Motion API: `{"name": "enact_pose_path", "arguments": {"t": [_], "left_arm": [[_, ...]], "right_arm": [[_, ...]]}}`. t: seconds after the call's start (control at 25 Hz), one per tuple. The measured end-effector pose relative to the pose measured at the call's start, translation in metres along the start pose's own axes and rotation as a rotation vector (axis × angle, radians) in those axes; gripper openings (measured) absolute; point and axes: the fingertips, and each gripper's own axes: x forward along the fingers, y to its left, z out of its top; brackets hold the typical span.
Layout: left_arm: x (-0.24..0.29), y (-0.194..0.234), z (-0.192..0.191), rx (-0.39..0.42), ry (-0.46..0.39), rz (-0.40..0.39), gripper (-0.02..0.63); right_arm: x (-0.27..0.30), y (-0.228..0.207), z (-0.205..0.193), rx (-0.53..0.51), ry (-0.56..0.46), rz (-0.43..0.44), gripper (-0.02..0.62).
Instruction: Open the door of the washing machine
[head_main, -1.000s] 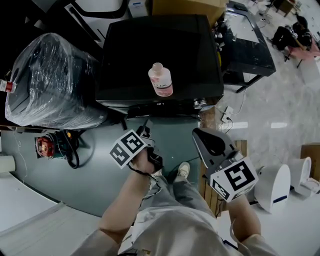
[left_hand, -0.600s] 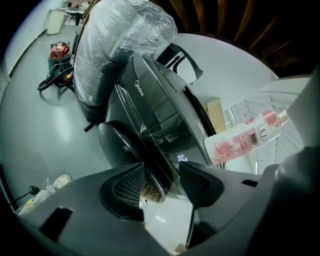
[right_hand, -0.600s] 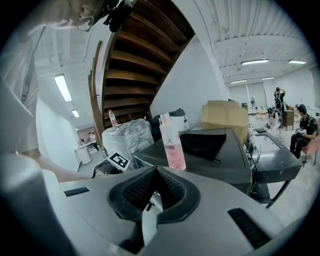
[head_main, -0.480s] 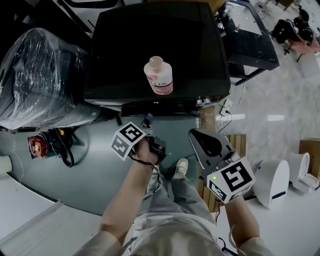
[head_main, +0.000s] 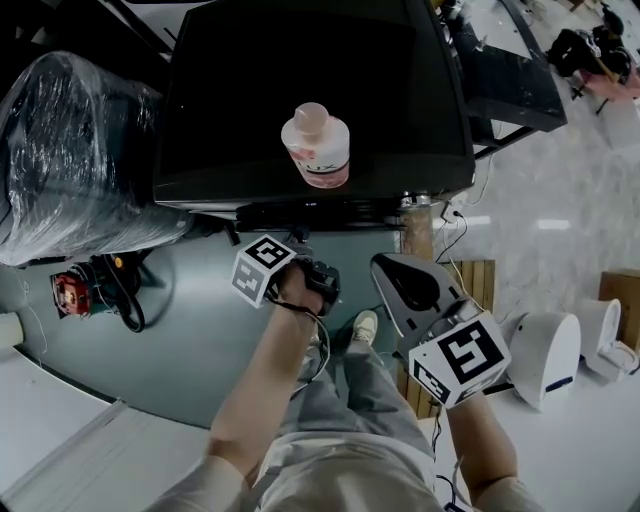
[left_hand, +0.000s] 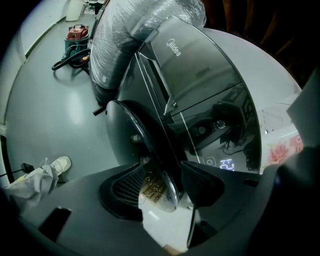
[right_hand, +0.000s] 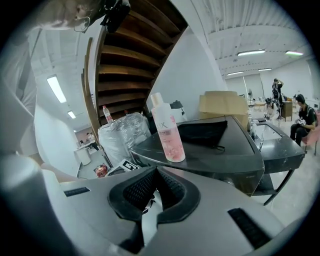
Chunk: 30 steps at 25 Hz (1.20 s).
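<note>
The black washing machine (head_main: 310, 90) stands in front of me, a pink bottle (head_main: 317, 147) upright on its lid. In the left gripper view its round door (left_hand: 142, 145) with a chrome rim faces the floor side. My left gripper (left_hand: 161, 186) is low at the machine's front, its jaws opening. The door's rim lies between the pads (left_hand: 125, 192) without being pressed. In the head view only its marker cube (head_main: 262, 270) and my hand show. My right gripper (head_main: 405, 285) hangs right of the machine, shut on nothing.
A plastic-wrapped appliance (head_main: 70, 140) stands close on the machine's left, a red tool with a cable (head_main: 70, 292) on the floor below it. My shoe (head_main: 363, 328), a wooden pallet (head_main: 472, 288) and a white bin (head_main: 545, 358) lie to the right. A black cloth (right_hand: 202, 132) lies on the lid.
Both grippers have sunk. The left one has rolled and drawn in to the machine's front. The right one stayed shut beside it.
</note>
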Motion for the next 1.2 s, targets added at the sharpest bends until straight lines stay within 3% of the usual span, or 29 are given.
{"name": "enact_pose_path", "arguments": {"t": [0.24,0.44,0.64,0.92,1.2], "left_arm": [[0.025,0.005,-0.001,0.007,0.033,0.033,0.238],[0.031,0.015,-0.004,-0.037,0.047,0.032,0.246],[0.034,0.011,-0.002,0.029,0.063,0.009,0.225],[0.032,0.014,-0.004,0.028,0.076,0.007,0.224],[0.014,0.032,-0.016,0.085,0.137,-0.005,0.21]], "right_arm": [[0.004,-0.005,-0.012,0.022,0.028,-0.004,0.028],[0.004,-0.006,-0.02,0.045,0.033,-0.013,0.028],[0.002,-0.007,-0.03,0.061,0.046,-0.019,0.028],[0.005,0.001,-0.044,0.156,0.053,0.017,0.028],[0.003,0.01,-0.051,0.156,0.072,0.027,0.028]]}}
